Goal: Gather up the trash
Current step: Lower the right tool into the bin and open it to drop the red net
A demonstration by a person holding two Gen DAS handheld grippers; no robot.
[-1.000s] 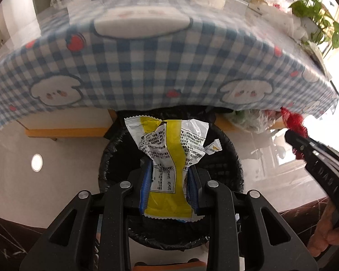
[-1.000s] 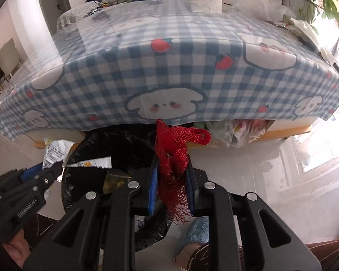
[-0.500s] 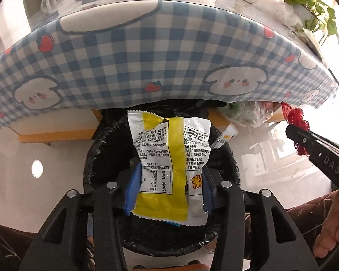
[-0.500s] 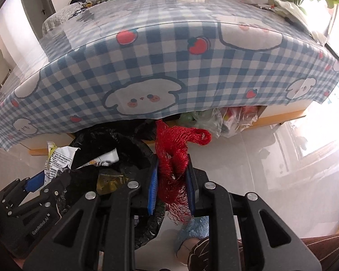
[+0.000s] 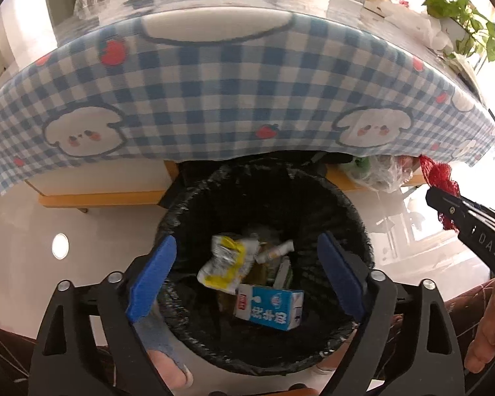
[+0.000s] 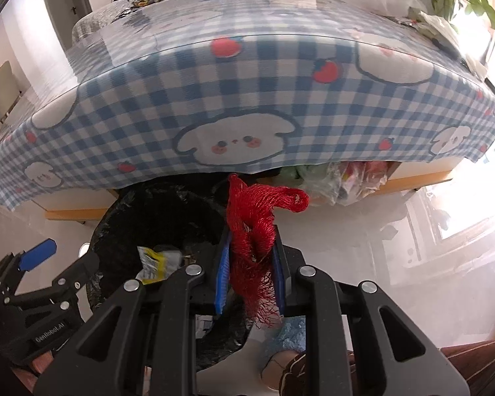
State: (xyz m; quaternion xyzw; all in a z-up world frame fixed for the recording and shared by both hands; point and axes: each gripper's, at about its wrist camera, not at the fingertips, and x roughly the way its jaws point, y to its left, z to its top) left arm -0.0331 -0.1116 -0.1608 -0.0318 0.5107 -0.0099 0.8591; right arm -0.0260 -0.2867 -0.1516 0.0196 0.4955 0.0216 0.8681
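Observation:
A black-lined trash bin [image 5: 353, 217] stands on the floor under the table's edge. My left gripper [image 5: 247, 260] hovers over it, its jaws opening wide with nothing between the blue pads. The yellow and white snack wrapper [image 5: 226, 264] lies crumpled inside the bin beside a blue milk carton [image 5: 270, 307]. My right gripper [image 6: 250, 264] is shut on a red mesh net bag [image 6: 252, 224] just right of the bin [image 6: 122, 217]. The same net bag [image 5: 440, 178] and the right gripper's finger [image 5: 472, 227] show at the right in the left wrist view.
A table with a blue checked cloth [image 5: 214, 92] overhangs the bin's far side. Clear bags of rubbish [image 6: 346, 181] sit under the table to the right. A potted plant [image 5: 462, 10] and plastic bags lie on the tabletop. A person's slippered foot [image 5: 168, 356] is near the bin.
My left gripper opened and let go of the yellow wrapper, which dropped into the bin. The right gripper kept its hold on the red net bag and stayed put.

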